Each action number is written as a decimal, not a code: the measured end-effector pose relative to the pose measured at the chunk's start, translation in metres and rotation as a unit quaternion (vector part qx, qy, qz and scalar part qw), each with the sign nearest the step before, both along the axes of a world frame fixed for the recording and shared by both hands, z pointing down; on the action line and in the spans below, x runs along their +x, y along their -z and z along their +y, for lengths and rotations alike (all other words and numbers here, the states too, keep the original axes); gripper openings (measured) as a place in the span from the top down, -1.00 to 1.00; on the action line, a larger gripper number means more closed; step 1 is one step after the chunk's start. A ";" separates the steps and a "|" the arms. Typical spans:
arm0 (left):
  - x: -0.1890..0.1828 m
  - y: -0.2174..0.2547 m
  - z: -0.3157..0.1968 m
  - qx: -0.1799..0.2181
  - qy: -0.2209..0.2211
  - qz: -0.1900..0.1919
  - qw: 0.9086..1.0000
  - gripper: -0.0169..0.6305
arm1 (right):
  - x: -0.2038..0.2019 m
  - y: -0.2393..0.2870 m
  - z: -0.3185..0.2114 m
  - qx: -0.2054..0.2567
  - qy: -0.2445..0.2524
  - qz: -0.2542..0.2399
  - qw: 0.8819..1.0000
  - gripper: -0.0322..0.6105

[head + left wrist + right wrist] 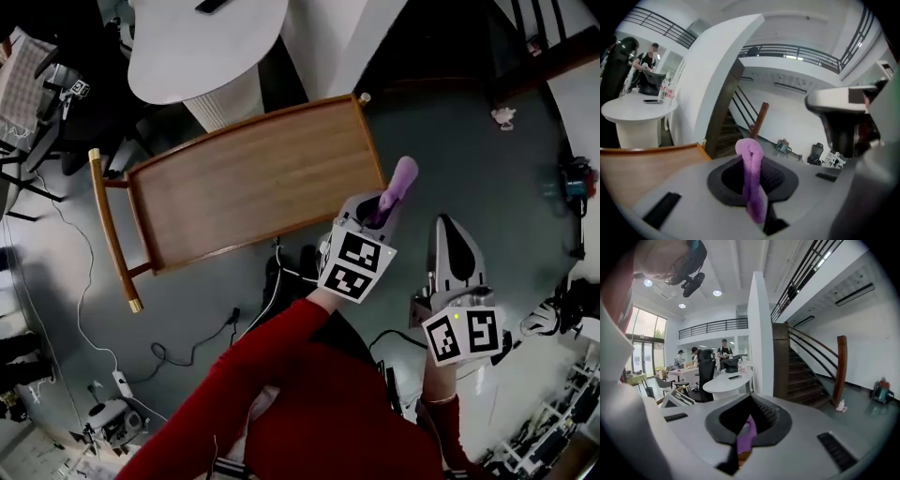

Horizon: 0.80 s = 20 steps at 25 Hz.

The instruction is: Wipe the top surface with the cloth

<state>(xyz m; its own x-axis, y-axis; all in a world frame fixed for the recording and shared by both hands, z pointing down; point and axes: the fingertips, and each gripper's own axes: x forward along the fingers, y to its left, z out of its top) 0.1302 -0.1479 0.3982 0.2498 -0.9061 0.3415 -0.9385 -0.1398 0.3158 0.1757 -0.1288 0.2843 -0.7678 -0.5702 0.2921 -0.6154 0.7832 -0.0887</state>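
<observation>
My left gripper (384, 204) has its jaws clamped on the purple cloth (403, 175), which pokes up out of them just off the desk's (253, 178) near right corner. My right gripper (453, 234), jaws drawn almost together on nothing, hangs over the floor, apart from the desk's right edge.

Open-plan office: desks (727, 380), swivel chair (706, 371), staircase (802, 383).

A grey floor (450, 159) spreads under a round white table (202, 42). A dark staircase (801, 380) climbs a white wall (876, 348); tall windows (644, 345) let in daylight.
</observation>
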 end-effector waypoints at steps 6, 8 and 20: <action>0.018 -0.075 -0.015 -0.091 0.013 -0.018 0.996 0.80 | 0.023 -0.017 0.010 -0.034 -0.020 0.016 0.999 0.89; 0.015 -0.092 -0.019 -0.116 0.023 -0.040 0.992 0.80 | 0.026 -0.016 0.001 -0.040 -0.006 0.013 0.999 0.89; -0.217 -0.136 0.194 -0.264 0.295 -0.139 0.908 0.80 | -0.162 -0.035 0.030 -0.078 0.278 -0.017 0.957 0.89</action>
<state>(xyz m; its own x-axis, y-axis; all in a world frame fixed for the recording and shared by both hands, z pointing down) -0.0866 0.0466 0.5339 -0.3881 -0.5464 0.7421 -0.8542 0.5155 -0.0672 0.0135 -0.0985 0.3197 -0.9505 -0.0214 0.3099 -0.1013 0.9644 -0.2444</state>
